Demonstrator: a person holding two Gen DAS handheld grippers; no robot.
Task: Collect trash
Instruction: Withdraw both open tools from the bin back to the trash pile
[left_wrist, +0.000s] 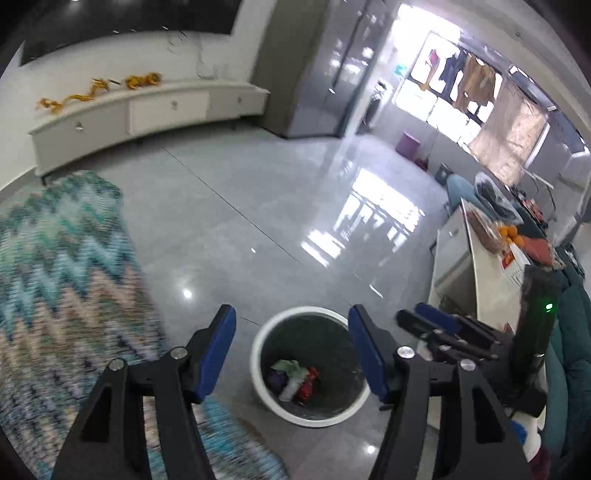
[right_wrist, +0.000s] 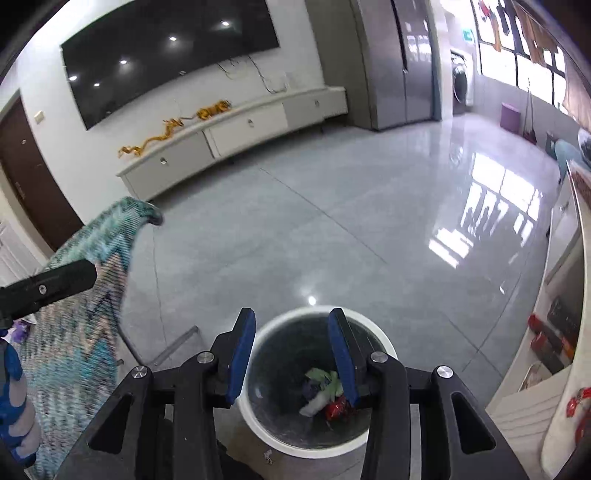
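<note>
A white round trash bin (left_wrist: 258, 354) with a dark liner stands on the grey tiled floor; it also shows in the right wrist view (right_wrist: 384, 341). Crumpled trash (left_wrist: 295, 380) in green, white, purple and red lies at its bottom, seen too in the right wrist view (right_wrist: 323, 391). My left gripper (left_wrist: 291, 349) is open and empty above the bin. My right gripper (right_wrist: 291, 356) is open and empty, also above the bin. The right gripper's fingers (left_wrist: 439, 323) show at the right of the left wrist view.
A zigzag teal and beige rug (left_wrist: 55, 288) lies left of the bin. A white low table (left_wrist: 491, 280) with oranges and boxes stands to the right. A white TV cabinet (right_wrist: 240, 129) runs along the far wall. The left gripper's body (right_wrist: 48, 284) shows at left.
</note>
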